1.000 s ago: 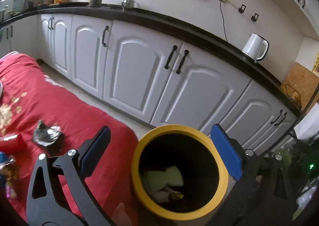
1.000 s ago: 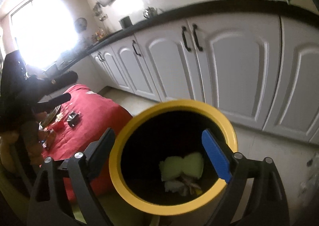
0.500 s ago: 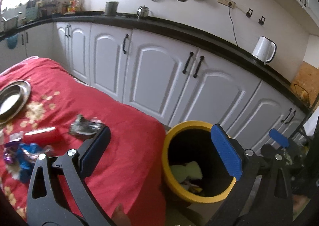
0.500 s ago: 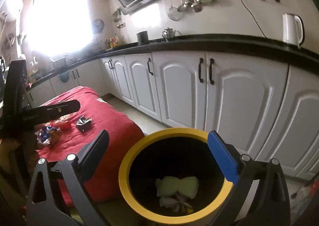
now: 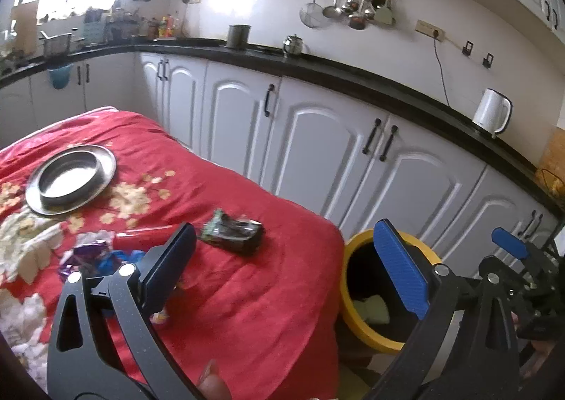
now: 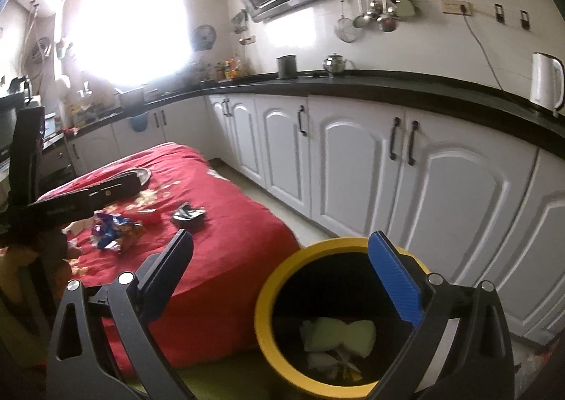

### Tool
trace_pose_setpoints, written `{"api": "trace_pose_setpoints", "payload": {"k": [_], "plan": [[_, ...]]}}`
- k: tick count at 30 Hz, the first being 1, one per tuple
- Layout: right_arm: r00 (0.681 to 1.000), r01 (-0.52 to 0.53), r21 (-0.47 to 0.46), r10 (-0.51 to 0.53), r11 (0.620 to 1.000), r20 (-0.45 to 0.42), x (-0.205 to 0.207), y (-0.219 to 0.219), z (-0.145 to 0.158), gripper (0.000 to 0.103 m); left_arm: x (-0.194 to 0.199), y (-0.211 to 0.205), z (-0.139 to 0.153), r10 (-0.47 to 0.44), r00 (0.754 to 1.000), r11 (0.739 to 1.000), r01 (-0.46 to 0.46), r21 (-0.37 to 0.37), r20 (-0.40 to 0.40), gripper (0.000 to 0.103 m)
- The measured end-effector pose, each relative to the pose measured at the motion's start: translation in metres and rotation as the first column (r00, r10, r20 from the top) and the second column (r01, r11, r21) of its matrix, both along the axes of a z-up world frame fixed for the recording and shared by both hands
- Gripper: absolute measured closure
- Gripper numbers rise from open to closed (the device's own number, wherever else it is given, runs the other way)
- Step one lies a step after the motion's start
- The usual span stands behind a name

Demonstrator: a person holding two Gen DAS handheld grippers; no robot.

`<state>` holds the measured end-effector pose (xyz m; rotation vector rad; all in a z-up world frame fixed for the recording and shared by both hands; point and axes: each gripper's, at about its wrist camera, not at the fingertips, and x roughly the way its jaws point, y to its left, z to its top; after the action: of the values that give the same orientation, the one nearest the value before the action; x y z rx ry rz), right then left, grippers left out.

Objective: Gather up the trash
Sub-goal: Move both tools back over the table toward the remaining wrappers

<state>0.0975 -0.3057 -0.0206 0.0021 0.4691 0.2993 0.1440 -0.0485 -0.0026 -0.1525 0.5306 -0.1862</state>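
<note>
Both grippers had swung away from the yellow bin [image 6: 263, 311] toward the red cloth [image 5: 247, 311] since a second before. Earlier the bin filled both views; now it sat low by the table's edge, with pale green trash [image 6: 339, 331] already inside. The left gripper [image 5: 286, 262] hung over the cloth, jaws wide apart, nothing between them. The right gripper [image 6: 282, 276] had just finished opening wide and held nothing too. On the cloth lay a dark crumpled wrapper [image 5: 231, 231], a red packet [image 5: 141, 239], bright blue and purple wrappers [image 6: 113, 228], and a metal plate [image 5: 70, 178].
</note>
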Motion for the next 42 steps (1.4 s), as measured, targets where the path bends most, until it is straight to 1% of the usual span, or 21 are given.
{"api": "trace_pose_setpoints", "payload": {"k": [11,15,24,33,39,42], "plan": [[0.995,-0.096,0.0,0.096,0.995,-0.002,0.0,0.047,0.013,0.007,-0.015,0.029,0.003,0.059,0.998,0.998,-0.06,0.002,0.025,0.011],[0.992,-0.122,-0.016,0.122,0.992,0.001,0.0,0.061,0.015,0.007,-0.018,0.038,0.003,0.082,0.996,0.997,-0.082,0.009,0.035,0.011],[0.982,-0.191,-0.021,0.19,0.981,-0.011,0.007,0.089,0.017,0.007,-0.022,0.063,0.004,0.148,0.988,0.989,-0.149,0.015,0.044,0.011],[0.956,-0.288,-0.023,0.286,0.957,-0.062,0.024,0.134,0.013,0.007,-0.023,0.093,0.002,0.222,0.974,0.974,-0.223,0.029,0.045,0.011],[0.937,-0.333,-0.012,0.33,0.943,-0.111,0.037,0.16,0.004,0.007,-0.019,0.129,-0.005,0.291,0.957,0.956,-0.291,0.031,0.016,0.011],[0.929,-0.355,-0.03,0.349,0.934,-0.126,0.043,0.174,-0.001,0.007,-0.015,0.147,-0.011,0.324,0.946,0.945,-0.324,0.039,-0.01,0.011]]}}
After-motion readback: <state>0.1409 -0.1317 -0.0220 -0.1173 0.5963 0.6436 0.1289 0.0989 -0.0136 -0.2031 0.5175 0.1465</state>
